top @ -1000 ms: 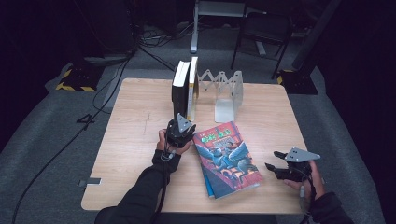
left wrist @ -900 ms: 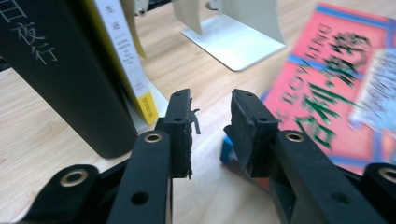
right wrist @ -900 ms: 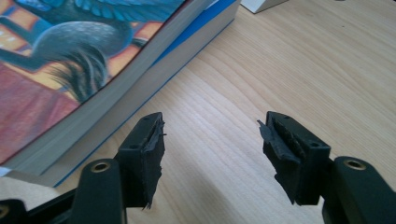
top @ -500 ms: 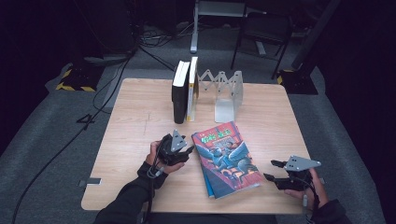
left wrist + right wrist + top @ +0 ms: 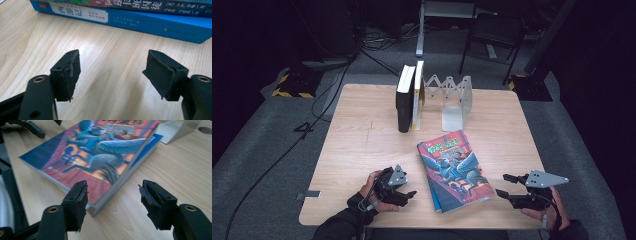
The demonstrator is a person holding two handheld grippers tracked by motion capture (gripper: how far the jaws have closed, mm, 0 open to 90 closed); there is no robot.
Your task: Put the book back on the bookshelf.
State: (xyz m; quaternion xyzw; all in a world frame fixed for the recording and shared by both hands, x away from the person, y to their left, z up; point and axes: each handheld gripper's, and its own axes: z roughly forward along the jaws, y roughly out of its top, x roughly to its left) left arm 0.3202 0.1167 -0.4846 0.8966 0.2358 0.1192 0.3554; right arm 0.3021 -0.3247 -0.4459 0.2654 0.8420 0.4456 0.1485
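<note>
Both my grippers gape, nothing held — left gripper point(image 5: 409, 194) beside the two stacked books' spines, right gripper point(image 5: 503, 186) at their near corner. Illustrated paperback point(image 5: 455, 169) lies flat atop blue book point(image 5: 160, 24). To lift cleanly: straddle one edge squarely, grip deep.

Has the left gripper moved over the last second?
Yes. The left gripper has pulled back toward the person, away from the two upright books, to beside the stacked books' near end.

The blue book's spine point(image 5: 140, 21) reads "西游记"; the upper spine point(image 5: 175, 6) "J.K. 罗琳".
</note>
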